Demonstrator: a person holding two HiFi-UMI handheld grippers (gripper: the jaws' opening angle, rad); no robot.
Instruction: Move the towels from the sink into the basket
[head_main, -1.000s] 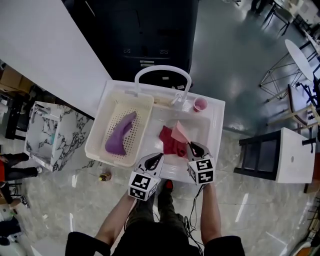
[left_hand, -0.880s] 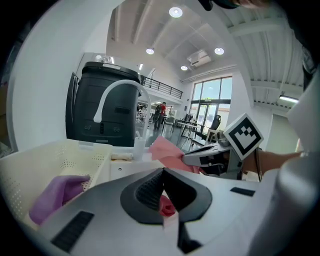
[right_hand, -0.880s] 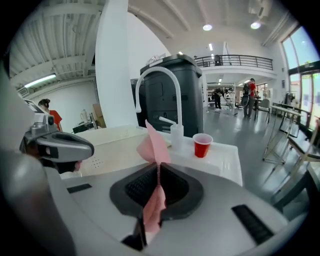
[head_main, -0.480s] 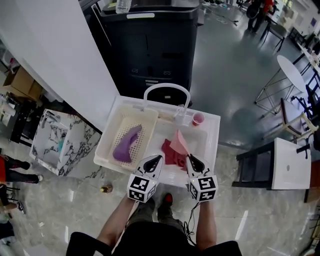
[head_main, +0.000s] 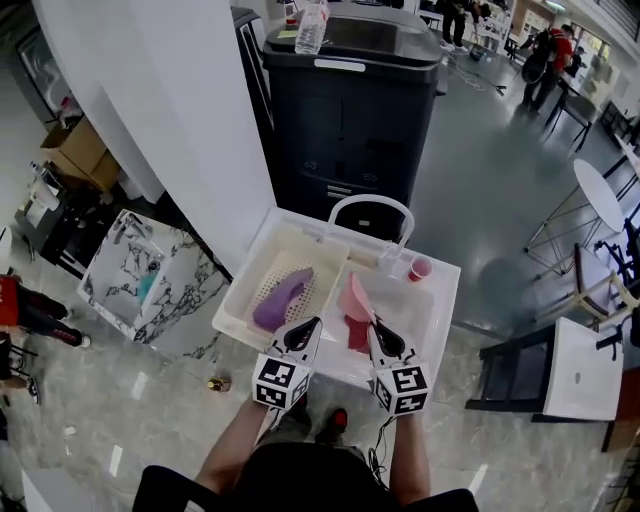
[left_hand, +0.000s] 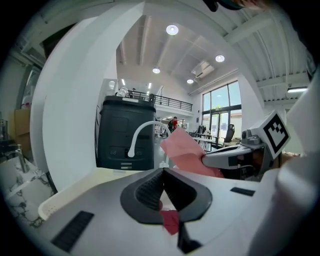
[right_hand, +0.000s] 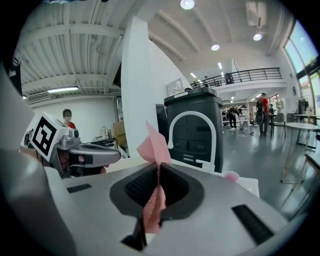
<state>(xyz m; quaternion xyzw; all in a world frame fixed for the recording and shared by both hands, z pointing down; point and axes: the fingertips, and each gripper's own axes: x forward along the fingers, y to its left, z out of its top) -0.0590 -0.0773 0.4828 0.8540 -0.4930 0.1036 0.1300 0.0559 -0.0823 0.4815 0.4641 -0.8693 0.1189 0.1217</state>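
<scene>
Fingers (right_hand: 139, 188) of the right gripper (head_main: 371, 329) are clamped on a pink towel (head_main: 355, 298) over the sink (head_main: 428, 312); left gripper (head_main: 311, 323) fingers (left_hand: 148, 192) pinch a red towel (head_main: 357, 337). A purple towel (head_main: 281, 299) lies in the basket (head_main: 310, 254).

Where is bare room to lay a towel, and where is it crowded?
Bare: basket floor behind the purple towel; sink floor near the pink cup. Crowded: the sink's left side, with red towel and pink towel.
</scene>
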